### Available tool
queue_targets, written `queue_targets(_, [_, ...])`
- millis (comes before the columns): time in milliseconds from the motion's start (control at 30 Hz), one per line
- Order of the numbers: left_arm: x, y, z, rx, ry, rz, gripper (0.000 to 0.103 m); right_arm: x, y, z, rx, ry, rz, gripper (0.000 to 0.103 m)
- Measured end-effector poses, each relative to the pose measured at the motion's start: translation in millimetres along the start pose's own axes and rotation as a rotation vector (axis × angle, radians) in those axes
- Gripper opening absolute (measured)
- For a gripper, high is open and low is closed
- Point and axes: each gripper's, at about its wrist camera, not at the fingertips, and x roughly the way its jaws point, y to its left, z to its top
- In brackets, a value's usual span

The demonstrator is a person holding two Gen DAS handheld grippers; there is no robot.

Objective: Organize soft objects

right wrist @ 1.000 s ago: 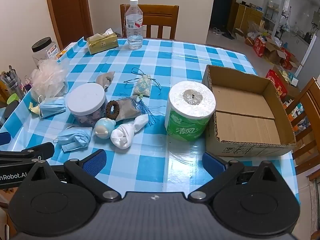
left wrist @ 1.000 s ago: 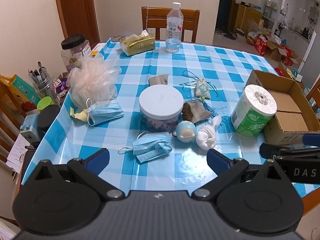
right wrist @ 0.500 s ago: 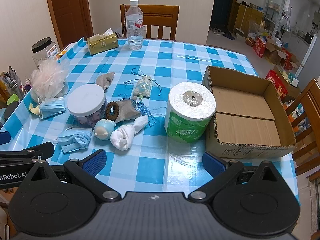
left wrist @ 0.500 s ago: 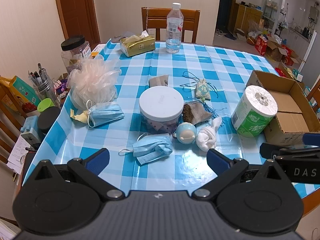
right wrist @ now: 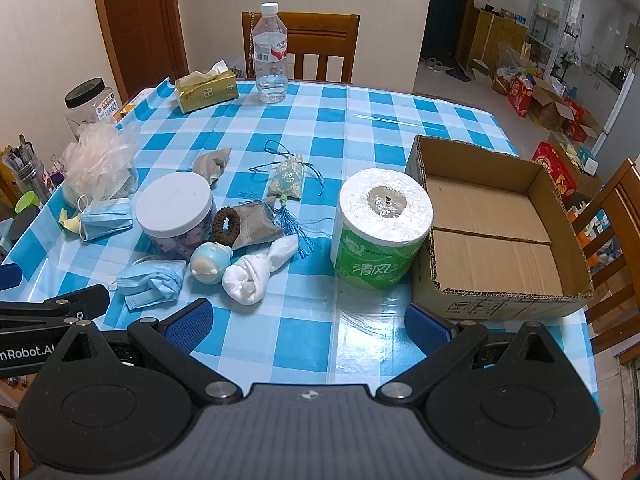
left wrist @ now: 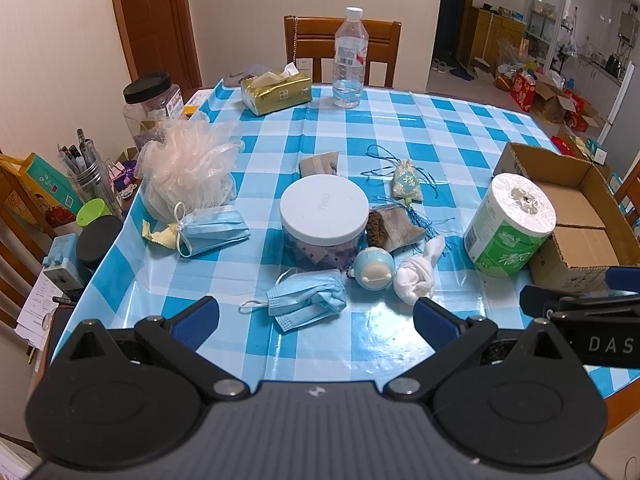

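Black left gripper [left wrist: 316, 316] (silver screws) with blue finger pads [left wrist: 196, 320].

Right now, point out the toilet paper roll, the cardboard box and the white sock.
toilet paper roll [right wrist: 378, 240]: right wrist view, green wrapper side.
cardboard box [right wrist: 496, 256]: right wrist view, bare floor.
white sock [right wrist: 250, 276]: right wrist view, balled end.

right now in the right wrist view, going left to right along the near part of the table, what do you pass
crumpled blue face mask → round blue toy → rolled white sock → toilet paper roll → cardboard box
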Motion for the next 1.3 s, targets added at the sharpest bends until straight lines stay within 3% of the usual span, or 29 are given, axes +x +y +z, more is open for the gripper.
queue_targets(1300, [7.5,5.3,12.0,0.007,-0.015,0.001,0.102,2.7,7.1,5.4,-0.029,-0.041,0.027,0.103])
